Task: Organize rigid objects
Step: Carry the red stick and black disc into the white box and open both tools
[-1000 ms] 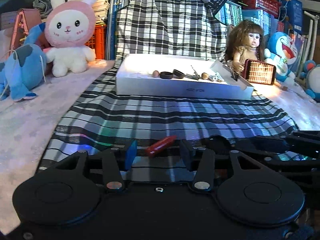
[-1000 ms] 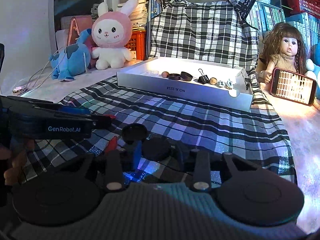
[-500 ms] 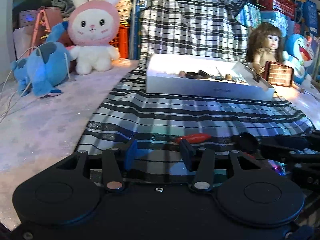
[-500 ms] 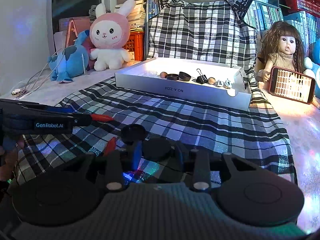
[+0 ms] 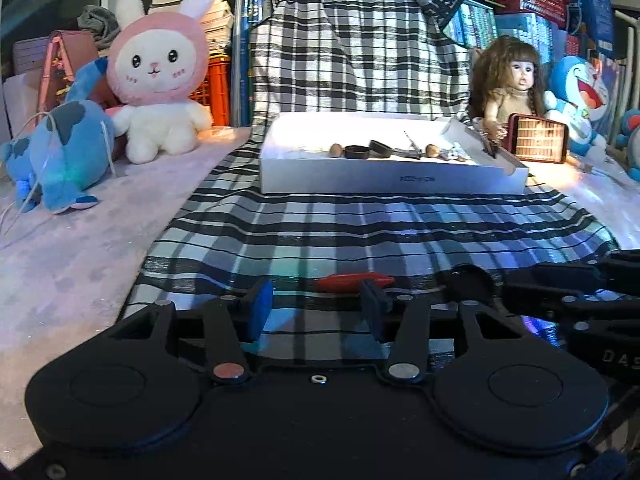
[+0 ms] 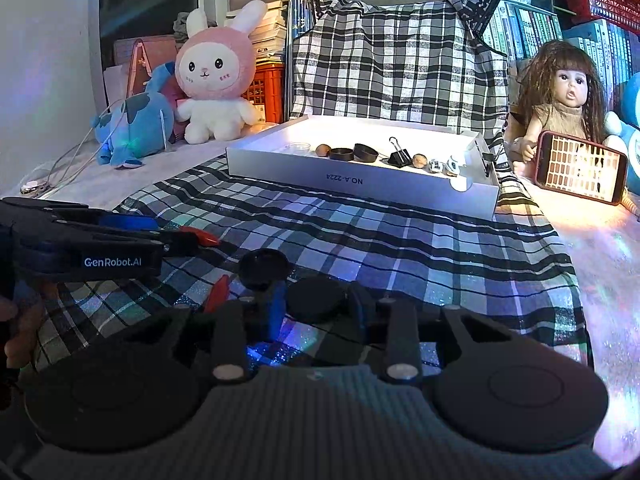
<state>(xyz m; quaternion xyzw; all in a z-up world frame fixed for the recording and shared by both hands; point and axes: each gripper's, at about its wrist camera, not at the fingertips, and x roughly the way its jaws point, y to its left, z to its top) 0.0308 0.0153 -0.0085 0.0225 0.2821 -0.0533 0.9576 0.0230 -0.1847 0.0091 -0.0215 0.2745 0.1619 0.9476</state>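
Checked cloth (image 6: 400,248) | right gripper (image 6: 318,306) closing around black disc (image 6: 316,300): light, stiff, grip rim | left gripper (image 5: 316,308) empty, parted

Both fisheye cameras sat low over the checked cloth (image 5: 360,232), each looking forward and slightly down past its own jaws. The left view faced the white tray (image 5: 392,178) squarely; the right view saw it from nearer right. Both shared the tray, pink rabbit (image 6: 218,76) and doll (image 6: 568,96).
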